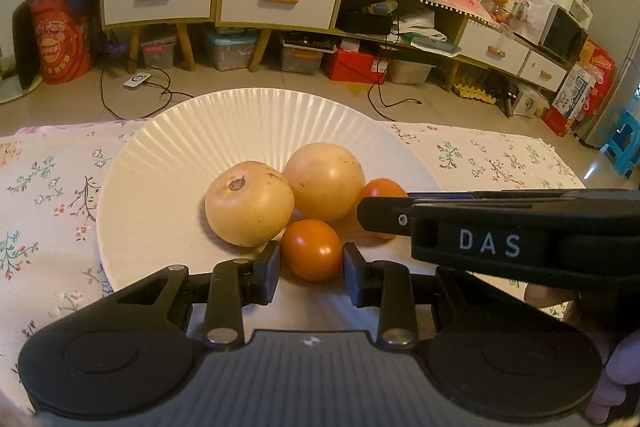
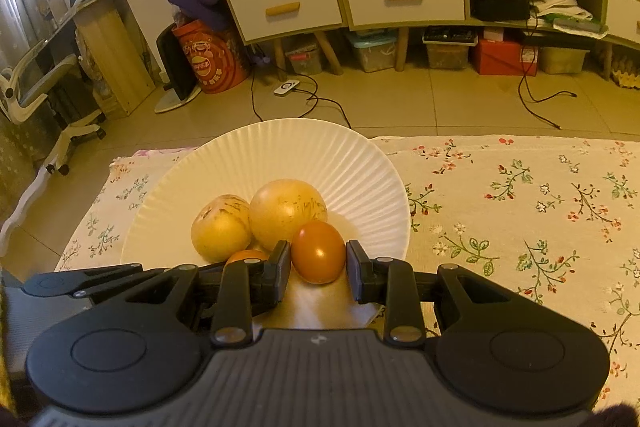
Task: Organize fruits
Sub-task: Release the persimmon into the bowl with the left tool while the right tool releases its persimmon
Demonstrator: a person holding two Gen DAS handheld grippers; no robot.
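Both grippers pinching little orange fruits over the plate

The left gripper (image 1: 312, 263) is pinching one orange fruit (image 1: 312, 249) and the right gripper (image 2: 318, 267) another (image 2: 318, 251), both over the near part of the white plate (image 1: 256, 119). I'd ease them down slowly, since two big yellow fruits (image 1: 250, 203) are crowding right behind and the grippers are nearly touching each other.
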